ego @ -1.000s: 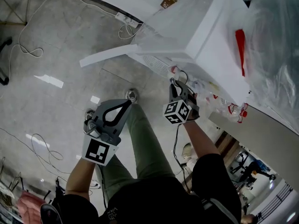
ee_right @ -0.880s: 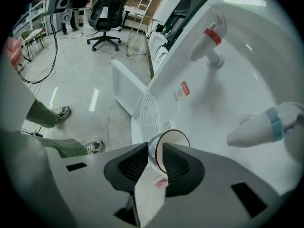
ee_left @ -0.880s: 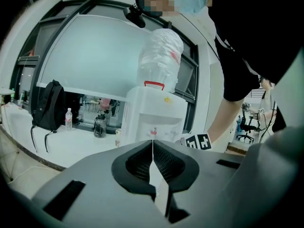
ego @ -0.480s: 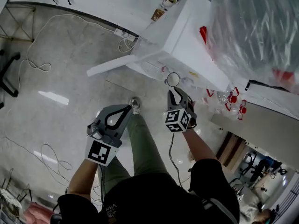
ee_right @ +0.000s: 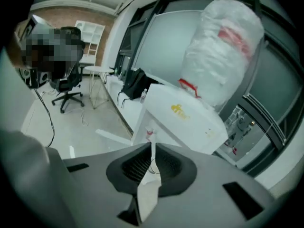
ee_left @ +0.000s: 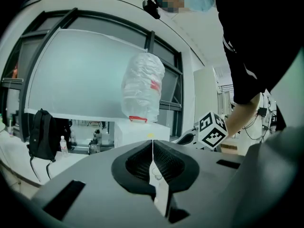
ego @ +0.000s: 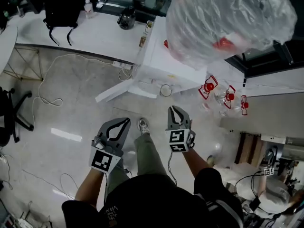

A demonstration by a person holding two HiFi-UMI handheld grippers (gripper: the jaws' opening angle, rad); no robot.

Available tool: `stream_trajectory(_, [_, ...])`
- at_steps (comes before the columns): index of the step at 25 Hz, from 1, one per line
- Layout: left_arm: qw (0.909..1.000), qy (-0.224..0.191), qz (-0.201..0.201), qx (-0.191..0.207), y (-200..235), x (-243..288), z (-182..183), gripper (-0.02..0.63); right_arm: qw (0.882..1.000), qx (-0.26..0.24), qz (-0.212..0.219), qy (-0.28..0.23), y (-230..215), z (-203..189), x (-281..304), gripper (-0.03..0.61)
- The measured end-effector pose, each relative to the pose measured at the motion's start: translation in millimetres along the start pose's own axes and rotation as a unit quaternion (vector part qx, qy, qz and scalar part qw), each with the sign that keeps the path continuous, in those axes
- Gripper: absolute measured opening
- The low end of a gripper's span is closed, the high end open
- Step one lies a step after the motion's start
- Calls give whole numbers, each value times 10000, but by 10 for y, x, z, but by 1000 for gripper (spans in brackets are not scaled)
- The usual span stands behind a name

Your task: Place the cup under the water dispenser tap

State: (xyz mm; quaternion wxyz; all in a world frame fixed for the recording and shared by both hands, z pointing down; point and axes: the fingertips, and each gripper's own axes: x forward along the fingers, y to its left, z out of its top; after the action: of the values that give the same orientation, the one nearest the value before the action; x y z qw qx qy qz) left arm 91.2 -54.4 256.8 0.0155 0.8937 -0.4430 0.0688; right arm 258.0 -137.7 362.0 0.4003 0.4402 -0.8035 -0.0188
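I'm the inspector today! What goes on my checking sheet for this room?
Surface: pale glossy floor; no worktop under the grippers.
Job's things: clear round cup stands at the front of the white box-shaped water dispenser; the tap is not visible from above.
Clutter: red-capped clear bottles right of the dispenser; black bag on the white table.
Grippers: left gripper fingers together, empty; right gripper fingers have just been closing, nearly together, empty.
Cables: white power strip with trailing cords on the floor.
Surroundings: plastic-wrapped water bottle on the dispenser; black office chair at left.
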Motion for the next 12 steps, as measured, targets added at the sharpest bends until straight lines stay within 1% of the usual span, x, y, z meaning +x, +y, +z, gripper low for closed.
stream_trajectory(4, [9998, -130, -56, 102, -117, -195, 386, 20, 9970, 640, -201, -380, -15, 263, -533, 51])
stream_trajectory(9, [9992, -341, -35, -219, -225, -519, 670, 20, 9871, 1319, -421, -810, 109, 580, -1109, 48])
stream_trajectory(12, [9990, -387, -75, -200, -307, -703, 819, 20, 9786, 1713, -479, -1032, 179, 724, -1442, 46])
